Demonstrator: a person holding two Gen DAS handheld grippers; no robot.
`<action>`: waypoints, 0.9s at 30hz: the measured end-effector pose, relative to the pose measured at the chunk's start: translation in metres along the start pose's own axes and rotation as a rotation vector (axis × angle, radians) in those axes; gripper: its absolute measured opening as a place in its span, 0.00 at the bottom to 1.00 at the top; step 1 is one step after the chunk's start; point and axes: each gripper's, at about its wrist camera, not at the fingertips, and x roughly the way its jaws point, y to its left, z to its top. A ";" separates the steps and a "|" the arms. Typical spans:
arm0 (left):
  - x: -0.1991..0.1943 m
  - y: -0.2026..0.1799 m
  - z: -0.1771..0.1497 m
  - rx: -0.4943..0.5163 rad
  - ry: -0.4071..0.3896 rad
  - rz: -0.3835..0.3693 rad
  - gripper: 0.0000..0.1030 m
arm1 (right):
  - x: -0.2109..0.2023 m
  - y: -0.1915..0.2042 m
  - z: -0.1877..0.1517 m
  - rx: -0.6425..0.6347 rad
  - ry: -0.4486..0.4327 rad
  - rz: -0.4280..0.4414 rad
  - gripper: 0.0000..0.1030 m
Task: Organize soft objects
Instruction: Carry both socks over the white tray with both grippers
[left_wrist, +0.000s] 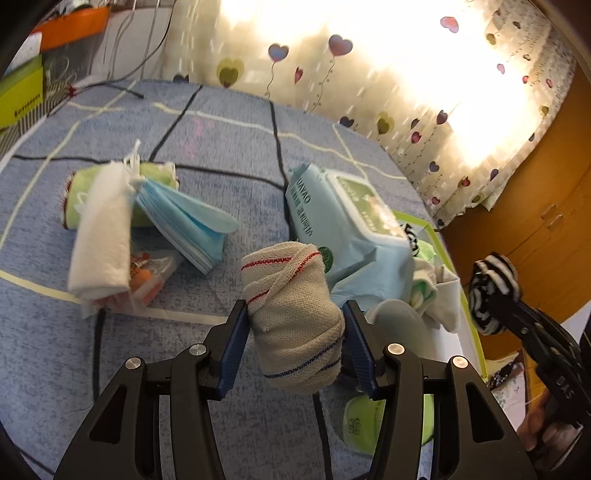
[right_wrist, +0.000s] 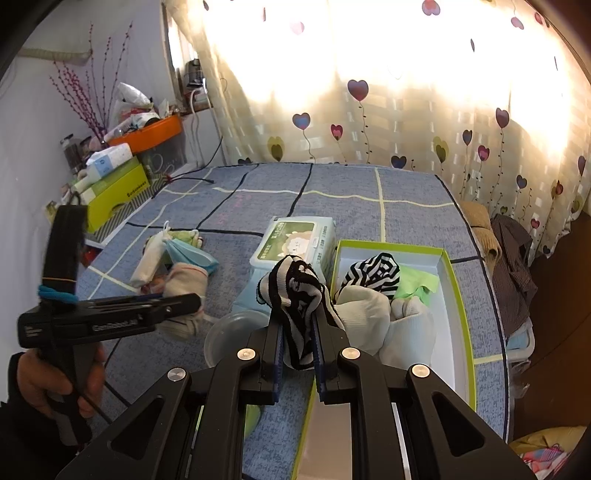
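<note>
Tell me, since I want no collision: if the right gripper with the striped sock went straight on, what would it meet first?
Probably the pale blue pack of wet wipes, lying just beyond the right gripper and its black-and-white striped sock; depth is hard to judge here.

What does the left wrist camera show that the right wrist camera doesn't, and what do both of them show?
Only the left wrist view shows the left gripper head-on, clamped on the beige rolled elastic bandage.

Only the right wrist view shows inside the green-rimmed white cardboard box, where a black-and-white striped cloth and white socks lie.

Both show the right gripper shut on a black-and-white striped sock, the light blue wet wipes pack and the folded blue face masks.
</note>
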 end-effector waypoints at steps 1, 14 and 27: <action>-0.002 -0.002 0.001 0.005 -0.008 0.000 0.50 | -0.001 0.000 -0.001 0.001 -0.001 0.000 0.13; -0.039 -0.036 0.000 0.090 -0.087 -0.016 0.51 | -0.026 -0.007 -0.012 0.024 -0.039 -0.009 0.13; -0.050 -0.095 -0.009 0.202 -0.099 -0.054 0.51 | -0.054 -0.032 -0.027 0.066 -0.084 -0.024 0.13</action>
